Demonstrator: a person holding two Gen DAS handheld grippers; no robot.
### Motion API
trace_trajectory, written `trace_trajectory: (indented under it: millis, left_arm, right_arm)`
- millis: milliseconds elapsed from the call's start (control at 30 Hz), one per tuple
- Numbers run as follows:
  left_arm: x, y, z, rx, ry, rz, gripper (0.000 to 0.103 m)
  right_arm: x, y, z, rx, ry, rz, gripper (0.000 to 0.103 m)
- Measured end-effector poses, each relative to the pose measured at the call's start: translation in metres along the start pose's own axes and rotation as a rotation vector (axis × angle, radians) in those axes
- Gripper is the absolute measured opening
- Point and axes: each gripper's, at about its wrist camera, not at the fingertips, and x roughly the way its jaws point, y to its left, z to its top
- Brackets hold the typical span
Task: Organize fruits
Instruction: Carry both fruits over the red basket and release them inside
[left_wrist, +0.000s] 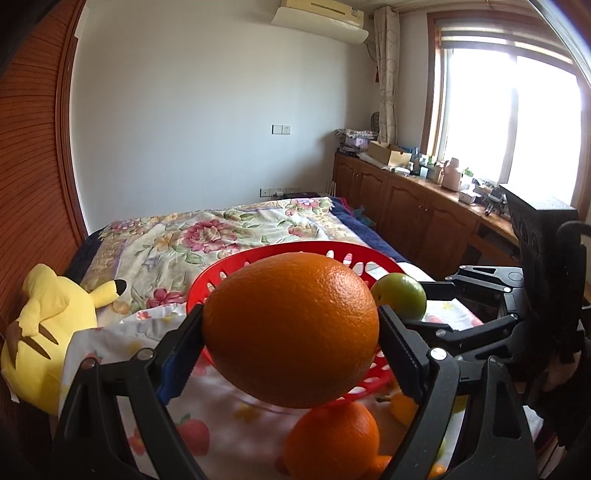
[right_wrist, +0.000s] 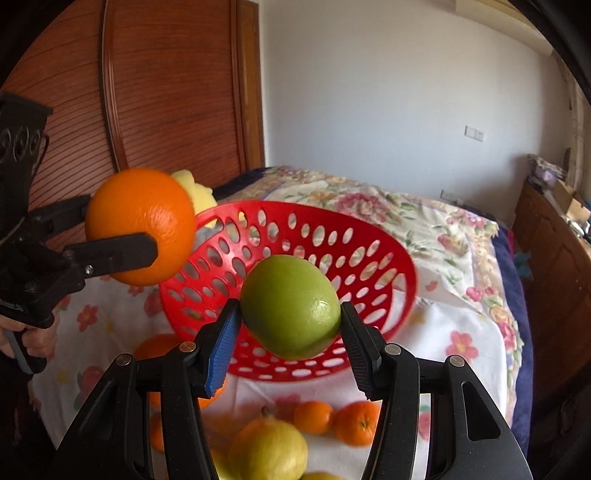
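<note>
Bed (left_wrist: 207, 236): covered by a floral quilt, with a white fruit-print cloth (right_wrist: 461, 343) spread at the near end.
Basket (right_wrist: 295, 236): red, perforated, seen tilted on the white cloth, nothing inside it.
Left gripper (left_wrist: 291, 332): clamped on a large orange (left_wrist: 291, 328), which is held up in the air in front of the basket rim.
Right gripper (right_wrist: 290, 317): closed on a green apple (right_wrist: 290, 306), lifted before the basket's open side.
Loose fruit: a yellow pear (right_wrist: 267, 448) and two small tangerines (right_wrist: 336, 419) are left lying on the cloth below the grippers.
</note>
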Motion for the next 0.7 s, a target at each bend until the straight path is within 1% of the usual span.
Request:
trace_trajectory:
  millis: [233,433,633,700]
  left_arm:
    - [0.021,0.005,0.000,-0.002,0.040,0.013,0.088]
    - [0.026,0.005,0.002,0.001,0.048,0.019,0.088]
    - [0.032,0.008,0.004,0.010,0.058,0.024,0.088]
    - [0.034,0.010,0.004,0.009,0.063,0.026,0.088]
  right_arm:
    - [0.025,-0.003,0.004,-0.024,0.039,0.025,0.055]
    - [0.037,-0.002,0.006,-0.031,0.059,0.025,0.055]
    - [0.040,0.002,0.005,-0.038,0.067,0.029,0.055]
    - [0.038,0.003,0.006,-0.042,0.054,0.016,0.055]
